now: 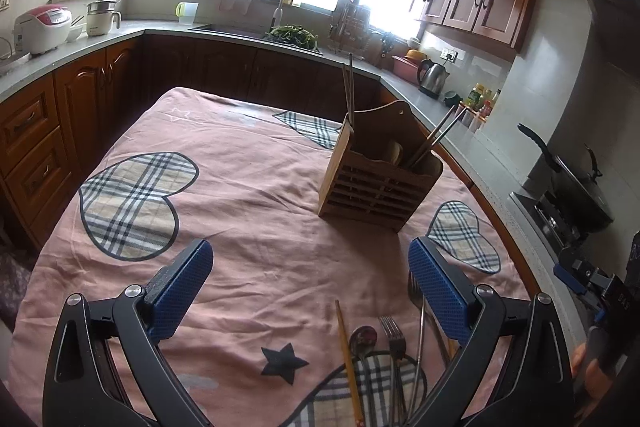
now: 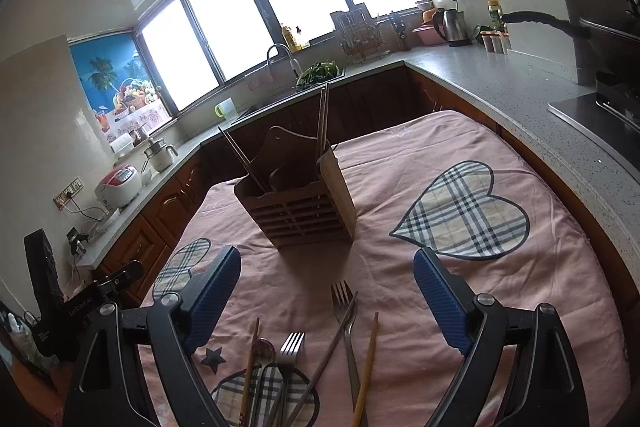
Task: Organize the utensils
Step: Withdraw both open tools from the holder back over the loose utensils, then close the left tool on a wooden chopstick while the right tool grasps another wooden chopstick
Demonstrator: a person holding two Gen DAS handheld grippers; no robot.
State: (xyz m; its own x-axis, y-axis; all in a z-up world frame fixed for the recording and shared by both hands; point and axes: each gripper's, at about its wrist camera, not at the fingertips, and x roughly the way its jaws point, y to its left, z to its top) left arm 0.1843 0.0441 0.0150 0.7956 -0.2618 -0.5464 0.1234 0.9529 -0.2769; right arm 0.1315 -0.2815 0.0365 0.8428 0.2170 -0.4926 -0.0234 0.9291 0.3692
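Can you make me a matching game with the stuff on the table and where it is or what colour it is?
Things:
1. wooden utensil holder
2. fork
3. kettle
4. gripper pads

Clues:
A. blue
B. lying flat on the pink tablecloth
C. standing upright with chopsticks sticking out
D. on the grey countertop by the window

Pairs: 1-C, 2-B, 3-D, 4-A
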